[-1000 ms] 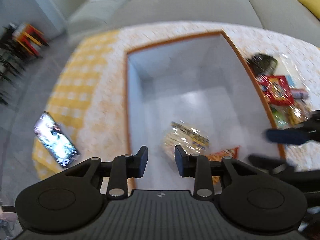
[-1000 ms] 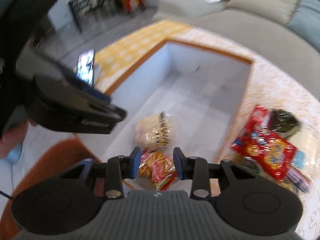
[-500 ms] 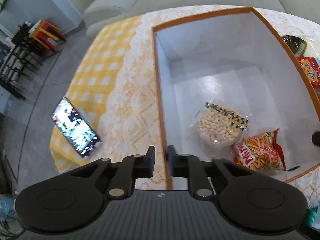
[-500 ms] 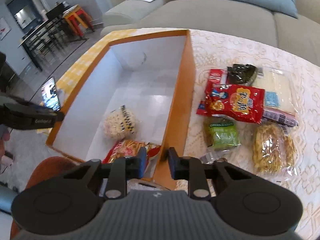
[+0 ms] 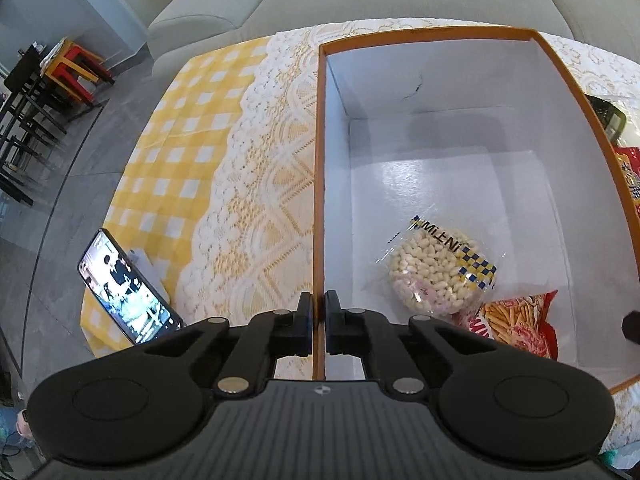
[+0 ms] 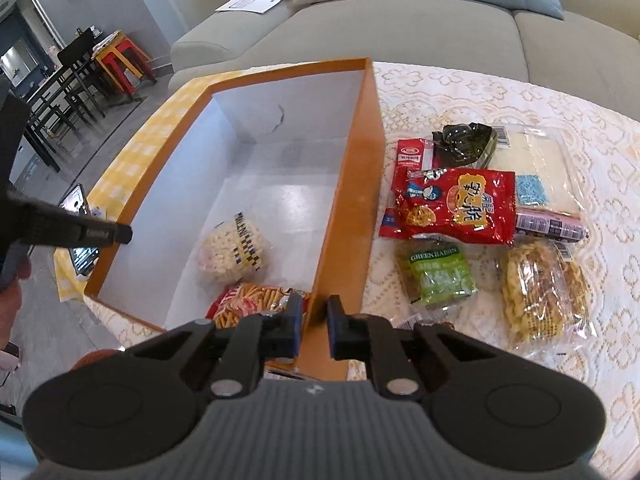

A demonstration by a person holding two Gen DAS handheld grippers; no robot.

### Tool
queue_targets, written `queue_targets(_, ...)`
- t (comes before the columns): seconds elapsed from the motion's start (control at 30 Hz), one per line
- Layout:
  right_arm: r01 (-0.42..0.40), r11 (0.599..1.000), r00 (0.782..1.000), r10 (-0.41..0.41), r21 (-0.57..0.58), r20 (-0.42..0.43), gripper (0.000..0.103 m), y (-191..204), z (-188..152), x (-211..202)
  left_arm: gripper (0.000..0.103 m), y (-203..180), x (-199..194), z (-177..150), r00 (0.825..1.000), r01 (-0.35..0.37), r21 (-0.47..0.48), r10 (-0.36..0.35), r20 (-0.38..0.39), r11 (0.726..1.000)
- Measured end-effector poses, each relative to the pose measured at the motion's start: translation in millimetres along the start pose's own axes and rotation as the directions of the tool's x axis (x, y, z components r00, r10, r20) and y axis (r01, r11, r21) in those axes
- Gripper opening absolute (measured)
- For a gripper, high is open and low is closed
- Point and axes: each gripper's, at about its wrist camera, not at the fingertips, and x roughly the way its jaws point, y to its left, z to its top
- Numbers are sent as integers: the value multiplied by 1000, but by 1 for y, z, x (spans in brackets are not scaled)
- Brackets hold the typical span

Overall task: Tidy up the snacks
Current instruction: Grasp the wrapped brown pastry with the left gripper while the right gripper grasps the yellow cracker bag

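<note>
Orange box [image 6: 352, 184] pinched by both sets of jaws, left gripper [image 5: 319, 326] clamped tight on one wall, right gripper [image 6: 311, 326] closing on the opposite, likely to shift it.

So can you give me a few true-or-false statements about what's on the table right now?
1. Two snack bags lie inside the box. True: the puffed snack bag and the red fries bag.
2. The red snack bag is in the box. False: it lies on the tablecloth beside it.
3. The left gripper is clamped on the box's side wall. True.
4. The phone is inside the box. False: it is outside, on the yellow checked cloth.
5. The green raisin bag lies on the sofa. False: it lies on the tablecloth.
</note>
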Motion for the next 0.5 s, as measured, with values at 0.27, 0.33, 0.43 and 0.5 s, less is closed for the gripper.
queue_targets(0.27, -65, 997, 996, 67, -35, 60, 25, -11, 2, -19, 34, -20, -38, -3, 988, -84, 46, 78, 130, 995)
queue_targets(0.33, -60, 996, 993, 65, -60, 101, 31, -19, 2, -32, 34, -27, -56, -4, 984, -41, 54, 31, 178, 998)
queue_targets(0.43, -43, 997, 987, 52, -64, 149, 32, -40, -2, -50, 35, -47, -87, -11, 965, 56, 100, -79, 250, 993)
queue_targets(0.5, -24, 998, 984, 34, -58, 172, 32, -57, -7, -60, 38, -65, -104, -14, 946, 134, 151, -172, 275, 979)
